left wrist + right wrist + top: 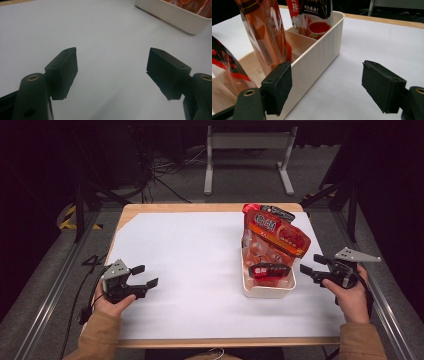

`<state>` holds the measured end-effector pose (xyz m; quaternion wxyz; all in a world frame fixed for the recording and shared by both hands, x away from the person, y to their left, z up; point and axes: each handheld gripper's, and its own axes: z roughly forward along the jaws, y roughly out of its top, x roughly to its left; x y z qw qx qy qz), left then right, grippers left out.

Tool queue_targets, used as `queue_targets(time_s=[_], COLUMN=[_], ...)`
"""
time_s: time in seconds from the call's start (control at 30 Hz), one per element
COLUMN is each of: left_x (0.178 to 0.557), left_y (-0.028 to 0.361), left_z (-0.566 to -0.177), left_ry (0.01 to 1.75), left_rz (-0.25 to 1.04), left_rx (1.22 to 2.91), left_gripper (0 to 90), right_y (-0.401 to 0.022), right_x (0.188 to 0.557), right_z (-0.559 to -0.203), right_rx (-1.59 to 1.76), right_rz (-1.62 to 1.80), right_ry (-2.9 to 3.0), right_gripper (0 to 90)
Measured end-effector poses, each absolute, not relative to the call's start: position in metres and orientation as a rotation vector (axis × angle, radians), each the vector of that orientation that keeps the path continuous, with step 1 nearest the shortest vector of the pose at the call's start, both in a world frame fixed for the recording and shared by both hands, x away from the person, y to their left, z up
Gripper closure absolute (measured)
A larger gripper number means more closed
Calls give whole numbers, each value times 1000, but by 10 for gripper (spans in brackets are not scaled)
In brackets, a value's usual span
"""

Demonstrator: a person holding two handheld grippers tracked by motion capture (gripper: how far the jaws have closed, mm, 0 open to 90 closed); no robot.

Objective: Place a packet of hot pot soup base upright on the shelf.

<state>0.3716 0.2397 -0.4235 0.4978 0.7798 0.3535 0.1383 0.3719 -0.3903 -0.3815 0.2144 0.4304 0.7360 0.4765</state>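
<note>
Down at the near left of the table, the left gripper rests low over the white sheet, jaws spread wide and empty, the left hand wrapped around it from behind. Across the sheet, the right gripper is also wide open and holds nothing, pointing at the white bin just beside it. Red snack packets stand upright in that bin, right of the table's middle.

I see a lab or test space: the counter sits in a metal frame, loose cables lie at eleven o'clock, grey carpet, dark surroundings, hazard tape at ten.
</note>
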Motion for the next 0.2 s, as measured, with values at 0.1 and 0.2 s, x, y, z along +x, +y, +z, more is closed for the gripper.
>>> queue_targets(time_s=[0.1, 0.2], left_x=[372, 371], left_y=[243, 243], left_z=[-424, -424], left_ry=[874, 883], left_rz=[337, 381], left_rx=[1865, 1868], left_gripper=[262, 270], right_y=[-391, -392], right_x=[371, 372], right_z=[-381, -381], right_rx=[1189, 1198], right_rz=[1327, 1337], right_ry=[2035, 2034], right_gripper=[247, 251])
